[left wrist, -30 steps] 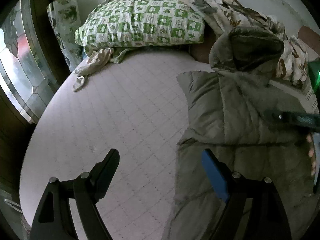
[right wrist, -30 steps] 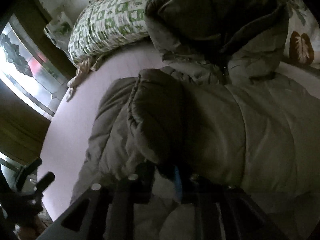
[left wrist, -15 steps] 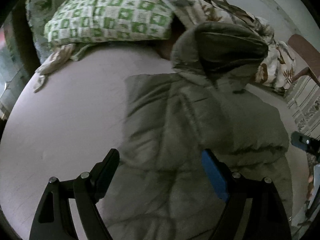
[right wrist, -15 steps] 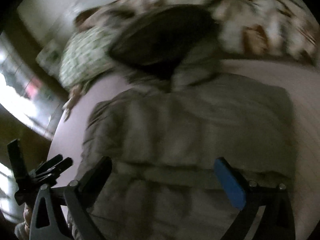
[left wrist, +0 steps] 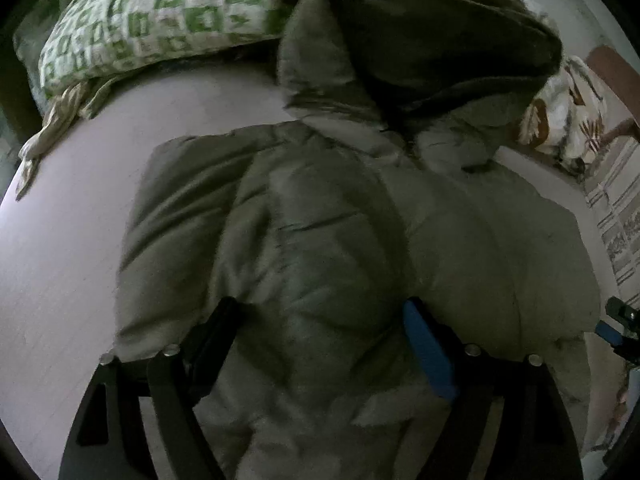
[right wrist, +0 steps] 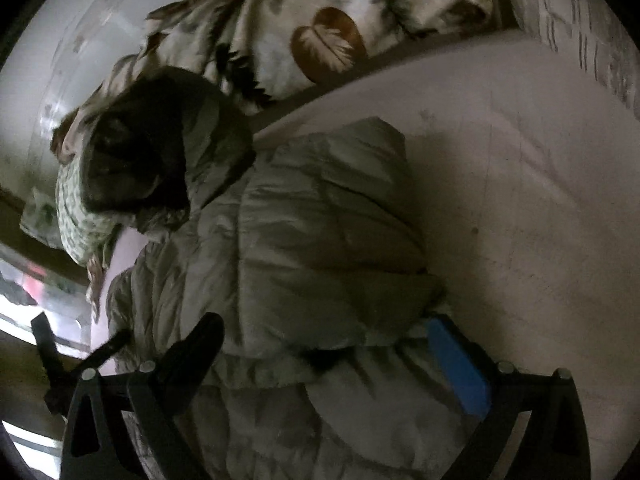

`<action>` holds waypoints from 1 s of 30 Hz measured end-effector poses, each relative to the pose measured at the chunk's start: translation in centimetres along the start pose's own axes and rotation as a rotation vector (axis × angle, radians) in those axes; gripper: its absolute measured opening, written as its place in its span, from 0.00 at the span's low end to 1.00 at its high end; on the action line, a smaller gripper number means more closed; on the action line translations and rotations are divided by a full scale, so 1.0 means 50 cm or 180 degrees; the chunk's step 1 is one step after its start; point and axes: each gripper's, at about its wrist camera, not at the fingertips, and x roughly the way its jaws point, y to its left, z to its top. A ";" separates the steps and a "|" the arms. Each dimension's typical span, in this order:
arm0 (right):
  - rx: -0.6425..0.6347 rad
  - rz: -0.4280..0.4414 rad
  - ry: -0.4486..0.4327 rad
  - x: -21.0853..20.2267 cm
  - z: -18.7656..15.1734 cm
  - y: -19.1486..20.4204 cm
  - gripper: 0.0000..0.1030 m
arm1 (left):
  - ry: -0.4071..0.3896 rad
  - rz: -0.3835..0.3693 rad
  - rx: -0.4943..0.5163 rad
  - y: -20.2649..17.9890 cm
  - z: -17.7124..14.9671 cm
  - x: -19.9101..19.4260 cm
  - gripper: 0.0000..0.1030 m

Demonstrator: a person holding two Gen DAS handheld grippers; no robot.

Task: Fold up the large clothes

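A: What's the biggest thing in sight?

B: The pale pinkish quilted mattress, which fills both views. Spread across it is the large olive-grey padded hooded jacket, its sleeves folded in over the body, its dark-lined hood lying at the head end.

A: And at that head end?

B: A green-and-white checked pillow beside the hood, and a cream blanket with brown leaf prints bunched behind it against the wall.

A: What about the tools?

B: The left gripper, with black fingers and one blue pad, hangs over the jacket's lower middle; its jaws are closing, with the padded cloth bulging between them. I can't tell whether the pads press on it. The right gripper stands with its jaws spread wide, straddling the jacket's folded edge without pinching it; its tip also shows at the right edge of the left view.
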 end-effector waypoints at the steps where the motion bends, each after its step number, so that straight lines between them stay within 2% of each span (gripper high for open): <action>1: 0.0049 0.0030 0.0006 0.007 0.000 -0.004 1.00 | 0.0002 -0.0022 -0.0020 -0.005 0.001 0.004 0.58; 2: 0.0103 0.0069 0.0011 0.017 0.000 -0.008 1.00 | 0.0019 -0.0065 -0.0066 -0.008 0.003 0.007 0.50; 3: 0.0153 0.0111 0.0032 0.029 0.000 -0.012 1.00 | 0.0001 -0.0049 -0.0083 -0.011 0.004 0.005 0.48; 4: 0.0167 0.0121 0.0046 0.035 -0.004 -0.010 0.97 | -0.0025 -0.0032 -0.0060 -0.015 0.005 0.002 0.38; 5: 0.0166 0.0109 0.0049 0.038 -0.007 -0.009 0.86 | -0.0062 -0.0008 -0.0009 -0.020 0.005 -0.004 0.29; 6: 0.0130 0.0056 0.0038 0.041 -0.009 -0.003 0.79 | -0.0113 0.0007 0.0052 -0.024 0.005 -0.014 0.25; 7: 0.0093 0.0011 0.0024 0.038 -0.010 0.001 0.68 | -0.0161 -0.0003 0.0098 -0.026 0.005 -0.024 0.22; 10: -0.0094 -0.0127 -0.0046 0.026 -0.014 0.026 0.49 | -0.0243 -0.0119 0.0102 -0.009 0.007 -0.062 0.21; 13: -0.0211 -0.0113 -0.0042 0.009 -0.024 0.048 0.42 | -0.0362 -0.0225 0.0083 0.020 -0.005 -0.117 0.21; 15: -0.0283 -0.0030 -0.0029 -0.008 -0.036 0.066 0.41 | -0.0424 -0.0244 0.0109 0.039 -0.021 -0.152 0.21; 18: -0.0450 -0.0004 -0.0016 -0.024 -0.061 0.093 0.41 | -0.0384 -0.0212 0.0090 0.074 -0.048 -0.171 0.21; 20: -0.0441 0.0008 0.0058 -0.017 -0.082 0.098 0.41 | -0.0292 -0.0119 0.0133 0.092 -0.074 -0.156 0.21; 22: -0.0561 -0.0134 0.0131 0.004 -0.108 0.106 0.41 | -0.0186 0.0040 0.0223 0.101 -0.094 -0.120 0.22; 25: -0.0599 -0.0282 0.0216 0.042 -0.123 0.101 0.41 | -0.0209 0.0104 0.0242 0.111 -0.112 -0.081 0.30; 27: -0.0587 -0.0312 0.0246 0.061 -0.127 0.094 0.47 | -0.0266 0.0094 0.0240 0.112 -0.114 -0.076 0.31; 29: -0.0519 -0.0339 0.0234 0.058 -0.128 0.088 0.68 | -0.0286 0.0068 0.0235 0.114 -0.113 -0.082 0.32; 30: -0.0512 -0.0349 0.0214 0.052 -0.128 0.088 0.70 | -0.0297 0.0059 0.0243 0.115 -0.110 -0.088 0.33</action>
